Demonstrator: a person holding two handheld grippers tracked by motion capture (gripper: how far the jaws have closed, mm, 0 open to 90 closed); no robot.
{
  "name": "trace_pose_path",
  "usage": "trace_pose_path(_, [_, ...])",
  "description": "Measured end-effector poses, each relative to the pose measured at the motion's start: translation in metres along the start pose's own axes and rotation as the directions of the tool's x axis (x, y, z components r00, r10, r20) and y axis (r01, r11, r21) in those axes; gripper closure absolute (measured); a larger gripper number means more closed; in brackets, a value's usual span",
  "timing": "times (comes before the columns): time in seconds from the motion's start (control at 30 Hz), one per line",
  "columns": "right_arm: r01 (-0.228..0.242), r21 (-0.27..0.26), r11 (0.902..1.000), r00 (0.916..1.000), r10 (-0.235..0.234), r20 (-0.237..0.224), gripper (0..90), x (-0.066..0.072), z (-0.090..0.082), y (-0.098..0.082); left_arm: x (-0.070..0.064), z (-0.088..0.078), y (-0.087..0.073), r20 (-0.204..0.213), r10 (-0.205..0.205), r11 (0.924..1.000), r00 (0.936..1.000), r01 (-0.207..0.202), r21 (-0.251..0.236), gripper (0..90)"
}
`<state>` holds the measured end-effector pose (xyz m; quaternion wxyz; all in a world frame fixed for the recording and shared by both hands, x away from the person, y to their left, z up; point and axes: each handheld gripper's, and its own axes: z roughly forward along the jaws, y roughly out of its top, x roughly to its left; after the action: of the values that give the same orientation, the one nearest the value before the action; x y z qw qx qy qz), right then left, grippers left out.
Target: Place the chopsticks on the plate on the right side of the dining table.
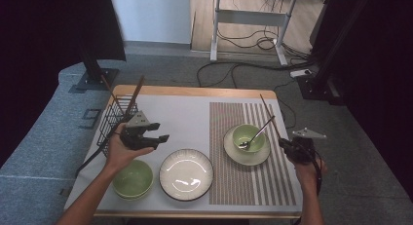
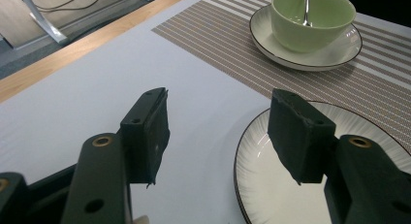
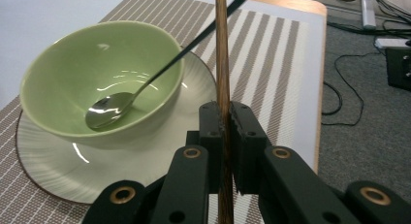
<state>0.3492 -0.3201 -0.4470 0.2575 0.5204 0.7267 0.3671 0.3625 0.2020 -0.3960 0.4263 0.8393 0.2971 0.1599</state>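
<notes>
One chopstick (image 3: 223, 64) is clamped in the right gripper (image 3: 224, 118), jaws pinched tight on the wooden stick, which stands near upright just beside the green bowl (image 3: 97, 83) w/ the spoon (image 3: 109, 107) in it. That bowl sits on a saucer (image 3: 48, 156) on the striped mat (image 3: 271, 54), right half of the table. In the high view the right gripper (image 1: 292, 148) hangs just off the mat's right edge, chopstick (image 1: 269, 117) slanting up and back over it.

Left gripper (image 2: 218, 132) is empty, jaws wide apart, hovering over the bare white table cover (image 2: 97, 88) w/ the edge of the white plate (image 2: 261, 185) under one jaw. High view puts the left gripper (image 1: 155, 138) near the wire basket (image 1: 114, 120), which has more chopsticks (image 1: 135, 94) standing in it.

Progress, as I read it: table-setting abt halfway. Done: bowl, saucer, spoon on the mat. In hand: one chopstick, not yet laid down. Left: put it by the bowl, prob fetch its mate from the basket. A second green bowl (image 1: 132, 178) and the plate sit off the mat at front left; can't tell if they're meant to go anywhere.
</notes>
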Motion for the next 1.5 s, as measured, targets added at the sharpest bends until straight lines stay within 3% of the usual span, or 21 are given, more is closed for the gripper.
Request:
trace_pose_path(0.53, [-0.063, 0.006, 0.9980, 0.9967, 0.062, 0.052, 84.9, -0.013, 0.002, -0.007, -0.001, 0.001, -0.001, 0.003, 0.004, 1.0000, 1.0000, -0.004, 0.006, 40.1])
trace_pose_path(0.97, [-0.087, 0.043, 0.9953, 0.9949, 0.085, 0.055, 84.9, -0.017, 0.013, -0.014, -0.002, 0.002, -0.001, 0.006, 0.004, 1.0000, 1.0000, -0.004, 0.004, 40.2])
trace_pose_path(1.5, [-0.037, 0.118, 0.9923, 0.9993, 0.037, 0.003, 84.9, -0.001, 0.032, -0.018, -0.001, -0.001, -0.001, 0.001, 0.004, 1.0000, 1.0000, -0.004, 0.003, 40.2])
